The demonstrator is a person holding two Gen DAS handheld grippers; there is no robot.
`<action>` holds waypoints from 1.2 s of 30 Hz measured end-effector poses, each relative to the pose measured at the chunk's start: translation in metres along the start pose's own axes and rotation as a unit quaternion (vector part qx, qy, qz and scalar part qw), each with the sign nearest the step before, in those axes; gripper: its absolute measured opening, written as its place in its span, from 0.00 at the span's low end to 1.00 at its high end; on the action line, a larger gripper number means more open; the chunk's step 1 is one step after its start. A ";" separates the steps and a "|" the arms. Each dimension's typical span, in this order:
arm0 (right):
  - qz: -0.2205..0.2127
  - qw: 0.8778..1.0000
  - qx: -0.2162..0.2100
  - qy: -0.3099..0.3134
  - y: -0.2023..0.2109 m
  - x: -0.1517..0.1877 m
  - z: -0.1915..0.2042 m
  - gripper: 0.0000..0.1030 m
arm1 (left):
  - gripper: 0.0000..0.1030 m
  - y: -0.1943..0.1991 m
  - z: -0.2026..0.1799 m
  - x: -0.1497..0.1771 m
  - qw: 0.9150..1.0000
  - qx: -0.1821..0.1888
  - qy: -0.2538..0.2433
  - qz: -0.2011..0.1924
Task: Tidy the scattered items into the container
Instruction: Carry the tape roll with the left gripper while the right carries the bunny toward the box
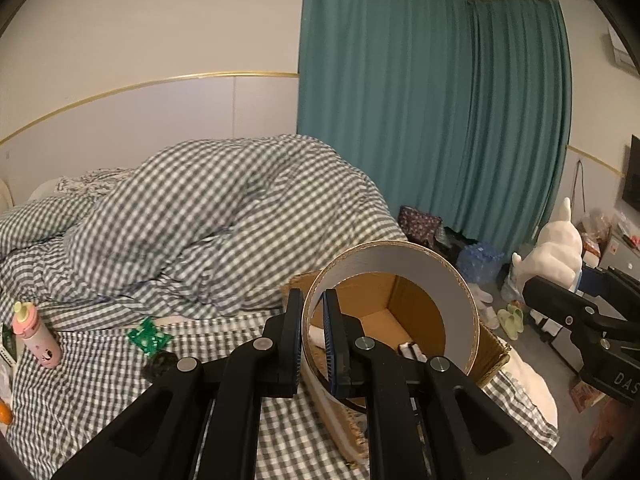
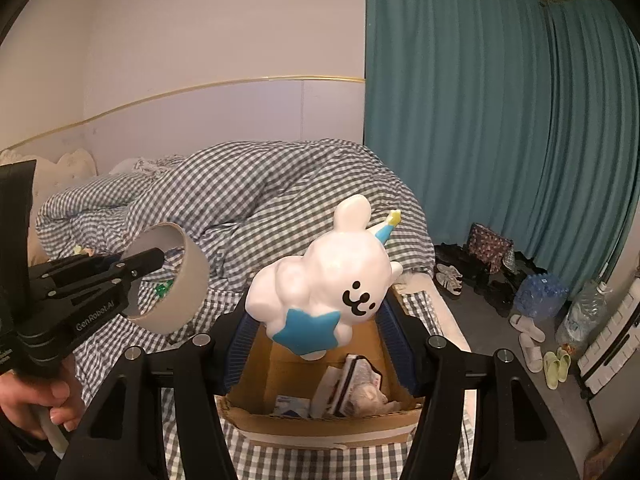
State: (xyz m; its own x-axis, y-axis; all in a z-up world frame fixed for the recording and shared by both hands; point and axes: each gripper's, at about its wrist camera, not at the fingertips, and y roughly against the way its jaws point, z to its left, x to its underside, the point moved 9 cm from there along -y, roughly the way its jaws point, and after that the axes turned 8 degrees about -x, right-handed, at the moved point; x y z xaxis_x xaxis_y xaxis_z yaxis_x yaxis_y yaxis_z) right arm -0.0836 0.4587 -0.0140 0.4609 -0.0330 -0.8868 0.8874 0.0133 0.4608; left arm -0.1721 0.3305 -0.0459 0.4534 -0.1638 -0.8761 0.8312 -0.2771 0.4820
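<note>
Jaws hold tape roll [image 1: 420,276] and rabbit figure [image 2: 332,276] over checked bed [image 1: 100,380]; teal curtains [image 1: 420,100] behind.

The bed [image 1: 120,392] is covered by a grey-and-white checked sheet. A bunched checked duvet [image 1: 224,216] lies across its far side. An open cardboard box [image 2: 320,420] rests on the sheet near the right edge. Left of the box lie a green patterned packet [image 1: 149,336] and, further left, a pink bottle [image 1: 36,336] with a pale green cap.
</note>
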 end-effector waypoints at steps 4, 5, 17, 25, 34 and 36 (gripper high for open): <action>0.002 1.000 0.007 -0.004 0.002 0.005 -0.016 0.57 | 0.09 -0.006 -0.014 0.000 1.000 0.007 -0.006 0.002; 0.002 1.000 0.009 -0.007 0.003 0.006 -0.020 0.57 | 0.09 -0.007 -0.018 0.000 1.000 0.009 -0.009 0.003; 0.016 1.000 0.011 -0.023 -0.012 0.019 -0.045 0.57 | 0.09 -0.037 -0.044 0.009 0.999 0.015 -0.028 0.026; 0.032 0.999 0.008 -0.034 -0.031 0.034 -0.061 0.57 | 0.09 -0.067 -0.054 0.021 0.998 0.015 -0.037 0.047; 0.069 0.997 -0.002 -0.041 -0.075 0.055 -0.069 0.57 | 0.09 -0.115 -0.067 0.052 0.992 0.020 -0.066 0.110; 0.081 0.996 -0.005 -0.042 -0.086 0.061 -0.069 0.57 | 0.09 -0.126 -0.068 0.062 0.989 0.016 -0.074 0.127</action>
State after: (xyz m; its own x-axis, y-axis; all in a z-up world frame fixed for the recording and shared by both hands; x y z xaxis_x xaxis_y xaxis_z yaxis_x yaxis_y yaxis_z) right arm -0.1316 0.5246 -0.1100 0.5968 -0.1124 -0.7945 0.8014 0.0353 0.5971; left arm -0.2268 0.4197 -0.1620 0.5926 -0.3671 -0.7170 0.6852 -0.2382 0.6883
